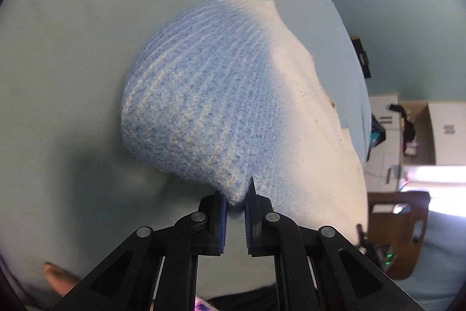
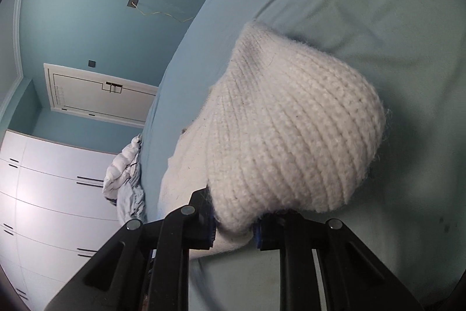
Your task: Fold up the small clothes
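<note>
Clamped on opposite corners of the knit garment (image 1: 209,95): left hand-held gripper (image 1: 236,204), right hand-held gripper (image 2: 234,226), cloth stretching forward over the bed (image 2: 378,5).

One knitted garment, two grippers, one bed sheet

A single knit piece (image 1: 204,95), blue at one part and white at the other, lies on the one pale green sheet (image 1: 72,34); beside that sheet stand one set of white drawers (image 2: 43,194), one white door (image 2: 99,98) and one crumpled white jacket (image 2: 125,174). Two grippers, left (image 1: 236,201) and right (image 2: 234,226), each pinch the knit.
</note>
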`<state>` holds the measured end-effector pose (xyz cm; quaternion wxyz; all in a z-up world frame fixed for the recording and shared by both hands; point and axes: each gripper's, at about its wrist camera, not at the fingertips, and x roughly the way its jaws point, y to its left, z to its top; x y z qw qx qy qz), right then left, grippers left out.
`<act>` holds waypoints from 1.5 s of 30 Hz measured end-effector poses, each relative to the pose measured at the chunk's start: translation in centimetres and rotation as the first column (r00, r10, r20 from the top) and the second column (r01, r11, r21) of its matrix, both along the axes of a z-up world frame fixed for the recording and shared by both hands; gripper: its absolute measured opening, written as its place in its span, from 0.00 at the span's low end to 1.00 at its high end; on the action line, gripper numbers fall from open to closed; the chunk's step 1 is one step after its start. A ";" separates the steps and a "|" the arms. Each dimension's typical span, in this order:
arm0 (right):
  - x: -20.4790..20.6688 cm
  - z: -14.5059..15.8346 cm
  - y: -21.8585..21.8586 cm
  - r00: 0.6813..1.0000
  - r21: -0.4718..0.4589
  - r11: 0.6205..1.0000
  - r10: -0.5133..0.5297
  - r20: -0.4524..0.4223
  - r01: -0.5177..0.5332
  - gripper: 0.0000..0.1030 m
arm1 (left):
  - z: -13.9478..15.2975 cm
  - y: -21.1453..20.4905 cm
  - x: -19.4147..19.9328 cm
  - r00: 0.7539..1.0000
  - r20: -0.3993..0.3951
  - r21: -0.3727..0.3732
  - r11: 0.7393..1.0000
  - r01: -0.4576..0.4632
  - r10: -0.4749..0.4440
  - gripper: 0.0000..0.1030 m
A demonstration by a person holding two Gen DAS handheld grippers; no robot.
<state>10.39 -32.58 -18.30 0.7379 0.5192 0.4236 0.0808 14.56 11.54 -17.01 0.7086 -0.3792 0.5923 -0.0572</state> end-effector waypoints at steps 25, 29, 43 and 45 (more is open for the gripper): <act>20.9 1.8 -0.4 0.983 0.268 0.964 0.051 -0.176 -0.002 0.30 | 4.8 -1.0 19.7 0.988 0.148 0.120 0.992 0.021 -0.039 0.15; 26.0 -2.3 0.4 0.978 0.206 0.977 0.089 -0.190 -0.049 0.35 | 0.6 -2.1 21.0 0.996 0.067 0.200 0.978 0.052 -0.067 0.55; 20.2 2.0 2.2 0.995 -0.239 0.971 0.007 -0.099 -0.030 0.90 | 4.3 -9.3 18.6 0.917 0.186 0.406 0.877 0.256 -0.354 0.90; 19.6 1.0 2.6 0.990 -0.295 0.955 -0.014 -0.143 -0.029 0.90 | 2.0 -9.8 18.7 0.917 0.121 0.406 0.863 0.303 -0.379 0.90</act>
